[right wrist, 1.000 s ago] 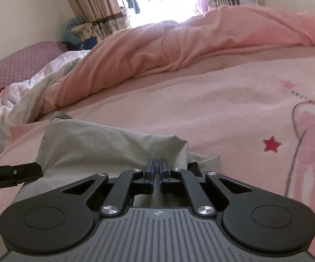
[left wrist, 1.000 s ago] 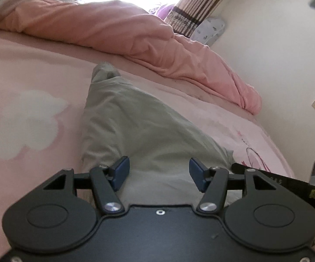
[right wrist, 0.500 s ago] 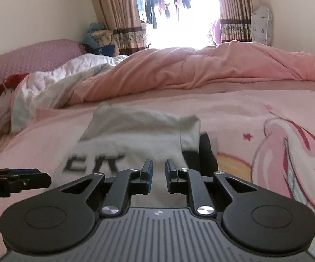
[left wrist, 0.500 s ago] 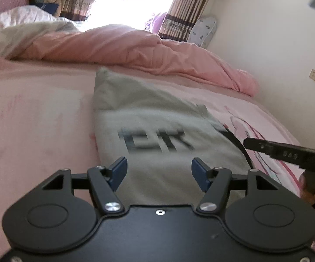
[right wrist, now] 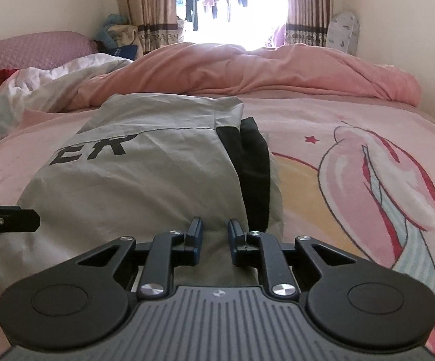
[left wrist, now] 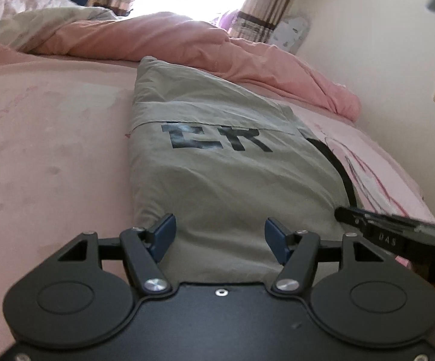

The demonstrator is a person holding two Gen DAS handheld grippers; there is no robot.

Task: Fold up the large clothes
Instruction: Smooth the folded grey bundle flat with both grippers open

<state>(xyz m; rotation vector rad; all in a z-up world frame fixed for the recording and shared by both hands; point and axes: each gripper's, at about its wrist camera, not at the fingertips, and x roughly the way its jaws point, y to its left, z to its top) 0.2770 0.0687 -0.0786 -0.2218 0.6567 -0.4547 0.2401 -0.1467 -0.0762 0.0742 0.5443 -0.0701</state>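
**Mia:** Left wrist view first: what lies on the bed?

**Tom:** A folded grey garment [left wrist: 217, 180], a soft, matte woven cloth in a rough rectangle, with black block letters [left wrist: 214, 138] printed across it and a black band [left wrist: 337, 165] curving down its right edge. It rests flat on a pink bedsheet [left wrist: 51, 150] that has a faint mottled print.

**Mia:** And the left hand-held gripper [left wrist: 219, 236]?

**Tom:** Its jaws stand wide apart, the blue pads [left wrist: 164, 234] flat and wedge-shaped, on black hinged arms with bright metal pivots. They grip nothing; they sit over the garment's near edge.

**Mia:** What about the other one?

**Tom:** In the right wrist view the right hand-held gripper [right wrist: 215, 236] has its jaws at a narrow gap, pads parallel, nothing between them. They hover over the near right part of the same garment [right wrist: 145, 186], beside its black side panel [right wrist: 255, 174]. Its housing has a ribbed grey top.

**Mia:** Anything behind?

**Tom:** A rumpled pink duvet [right wrist: 247, 72] bunched in thick folds along the far side, a white quilt [right wrist: 45, 87] to the left, striped curtains [right wrist: 151, 9], and a cartoon figure [right wrist: 383, 186] printed in pink and white on the sheet.
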